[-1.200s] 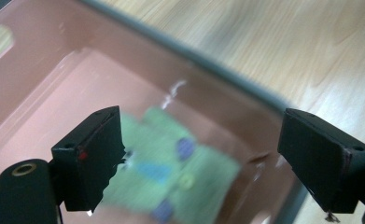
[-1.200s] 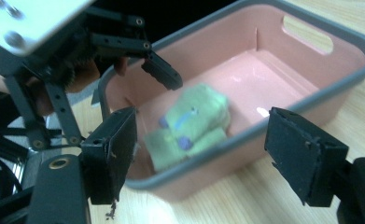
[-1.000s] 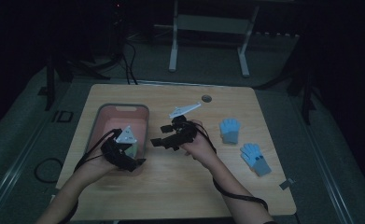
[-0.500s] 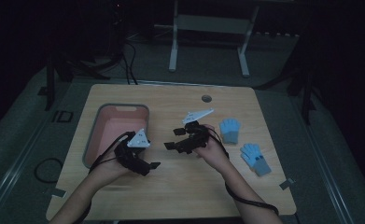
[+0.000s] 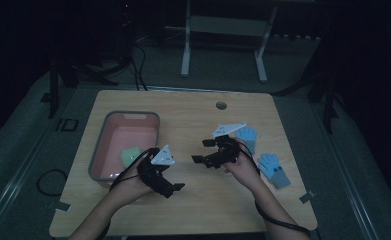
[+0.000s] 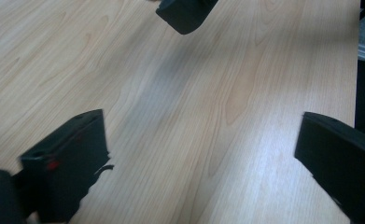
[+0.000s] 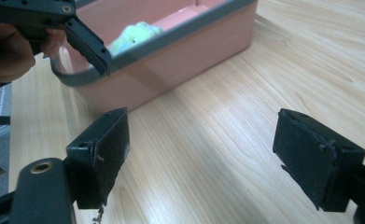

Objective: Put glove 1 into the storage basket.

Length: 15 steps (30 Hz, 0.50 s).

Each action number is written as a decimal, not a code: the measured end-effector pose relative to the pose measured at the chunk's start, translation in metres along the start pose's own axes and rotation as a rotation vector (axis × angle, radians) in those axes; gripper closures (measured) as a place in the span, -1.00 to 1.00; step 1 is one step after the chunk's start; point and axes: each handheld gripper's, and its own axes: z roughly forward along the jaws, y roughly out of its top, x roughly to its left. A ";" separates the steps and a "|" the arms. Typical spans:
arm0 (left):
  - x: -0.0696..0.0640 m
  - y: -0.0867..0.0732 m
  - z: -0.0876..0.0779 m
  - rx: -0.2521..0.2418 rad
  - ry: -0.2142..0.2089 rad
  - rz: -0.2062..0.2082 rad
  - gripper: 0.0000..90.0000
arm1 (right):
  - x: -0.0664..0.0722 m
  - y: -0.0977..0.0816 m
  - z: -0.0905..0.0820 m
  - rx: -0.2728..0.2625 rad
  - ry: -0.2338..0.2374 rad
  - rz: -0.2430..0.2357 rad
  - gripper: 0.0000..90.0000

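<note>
Now pale green glove (image 5: 130, 156) lies crumpled in pink bin (image 5: 114, 171); left gripper (image 6: 203, 154), right gripper (image 7: 201, 158) just spread, empty.

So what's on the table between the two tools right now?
Nothing: bare wood separates the left tool from the right tool in the high view.

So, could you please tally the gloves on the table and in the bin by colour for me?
Blue gloves: 2, one beside the right tongs, one near the table's right edge.
Green gloves: 1, in the pink bin.
Total: 3 gloves.
</note>
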 end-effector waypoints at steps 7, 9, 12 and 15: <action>-0.013 0.001 0.014 -0.034 -0.037 0.008 -0.95 | -0.005 -0.018 -0.010 -0.005 -0.027 0.009 -0.65; -0.017 0.001 0.018 -0.040 -0.032 0.015 -0.95 | -0.006 -0.023 -0.012 -0.002 -0.032 0.007 -0.65; -0.022 -0.001 0.026 -0.048 -0.042 0.016 -0.95 | -0.009 -0.033 -0.014 -0.004 -0.022 0.011 -0.66; -0.025 -0.003 0.032 -0.053 -0.051 0.024 -0.95 | -0.010 -0.040 -0.016 -0.002 -0.027 0.006 -0.66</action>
